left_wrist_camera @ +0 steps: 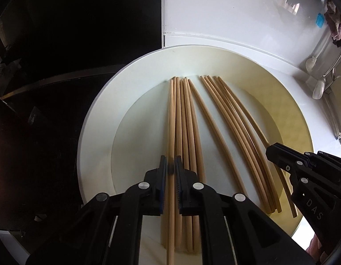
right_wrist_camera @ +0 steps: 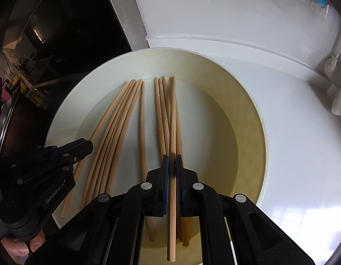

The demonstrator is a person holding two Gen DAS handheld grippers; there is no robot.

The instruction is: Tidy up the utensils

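Observation:
A wide cream plate [left_wrist_camera: 93, 119] [right_wrist_camera: 66, 101] holds several wooden chopsticks in two fans, a left group [left_wrist_camera: 188, 121] and a right group [left_wrist_camera: 232, 121]. My left gripper [left_wrist_camera: 170, 162] hangs low over the left group. One chopstick [left_wrist_camera: 170, 231] runs between its jaws with a small gap on each side, so the pads do not press it. My right gripper [right_wrist_camera: 172, 161] is shut on a single chopstick [right_wrist_camera: 172, 220] that points toward the plate's far rim. Each gripper shows in the other's view: the right gripper [left_wrist_camera: 268, 150], the left gripper [right_wrist_camera: 90, 146].
The plate sits on a white counter [right_wrist_camera: 303, 154] beside a dark glossy surface [left_wrist_camera: 48, 110] on the left. White spoons [left_wrist_camera: 318, 88] [right_wrist_camera: 338, 103] and a metal rack stand at the right edge. A person's fingers [right_wrist_camera: 22, 249] grip the left tool's handle.

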